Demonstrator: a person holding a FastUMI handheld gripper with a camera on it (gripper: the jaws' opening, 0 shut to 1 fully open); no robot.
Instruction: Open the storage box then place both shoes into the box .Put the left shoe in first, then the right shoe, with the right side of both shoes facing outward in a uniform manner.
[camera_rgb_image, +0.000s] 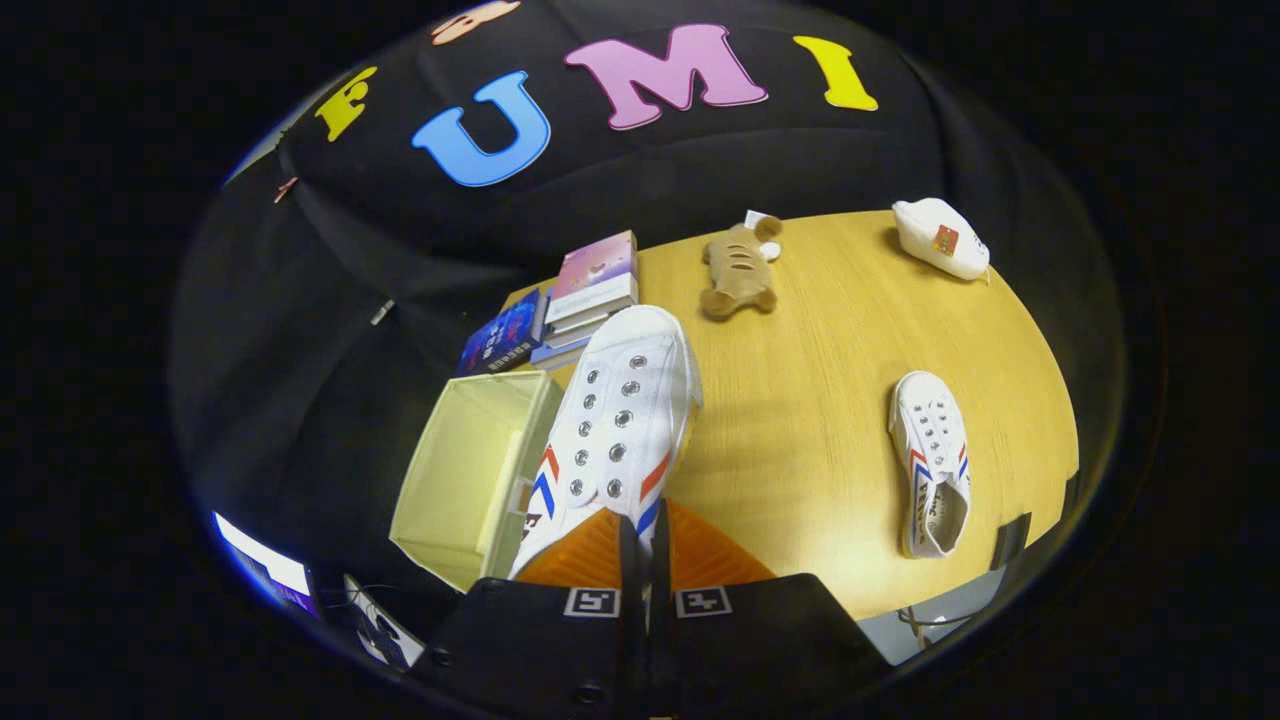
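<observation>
Closed almost fully, the tool (643, 545) grips one white shoe (618, 420) at its heel end — toe pointing ahead, raised over the surface (810, 450). Storage box (470, 475), lid off, sits just left of this shoe. Second shoe (932, 462) lies on the surface, well to the right — a plush toy (740, 268) lies beyond.

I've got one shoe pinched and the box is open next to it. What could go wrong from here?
1. The gripper pinches the held shoe only at its rear edge; the long toe end sticks out ahead, so it may swing or slip.
2. The box sits at the table edge; a bump from the shoe could push it off.
3. The books stand close behind the box and could catch the toe.
</observation>
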